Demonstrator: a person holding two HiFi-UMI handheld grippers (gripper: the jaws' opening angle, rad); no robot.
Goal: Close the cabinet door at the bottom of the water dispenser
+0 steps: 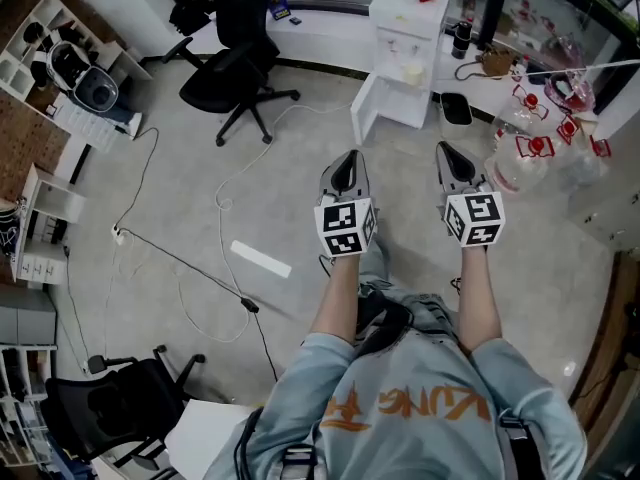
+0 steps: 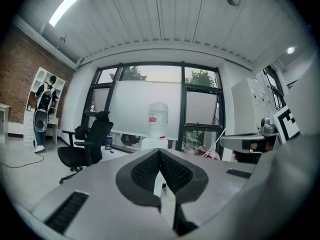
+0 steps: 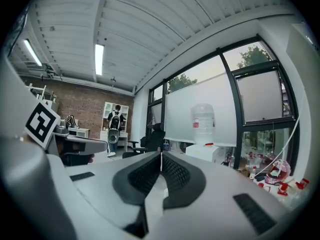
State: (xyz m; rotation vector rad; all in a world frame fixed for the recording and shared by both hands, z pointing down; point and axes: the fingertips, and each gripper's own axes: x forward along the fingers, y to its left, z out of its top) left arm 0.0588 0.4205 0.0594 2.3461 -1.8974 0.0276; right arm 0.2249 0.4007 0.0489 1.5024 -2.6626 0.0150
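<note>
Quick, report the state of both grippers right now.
Left gripper: closed, jaws together, holding nothing.
Right gripper: closed, jaws together, holding nothing.

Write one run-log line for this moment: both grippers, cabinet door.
left gripper: shut, empty | right gripper: shut, empty | cabinet door: open, not reached

The water dispenser [image 1: 405, 43] and its cabinet door [image 1: 363, 108] are white. Left of the dispenser, the office chair [image 1: 240, 68] is black. The left gripper [image 1: 348, 156] and the right gripper [image 1: 446, 148] are grey, with black mesh-patterned fingers [image 2: 147, 171] and black-and-white square markers. The shirt [image 1: 420, 408] is light blue with orange lettering.
</note>
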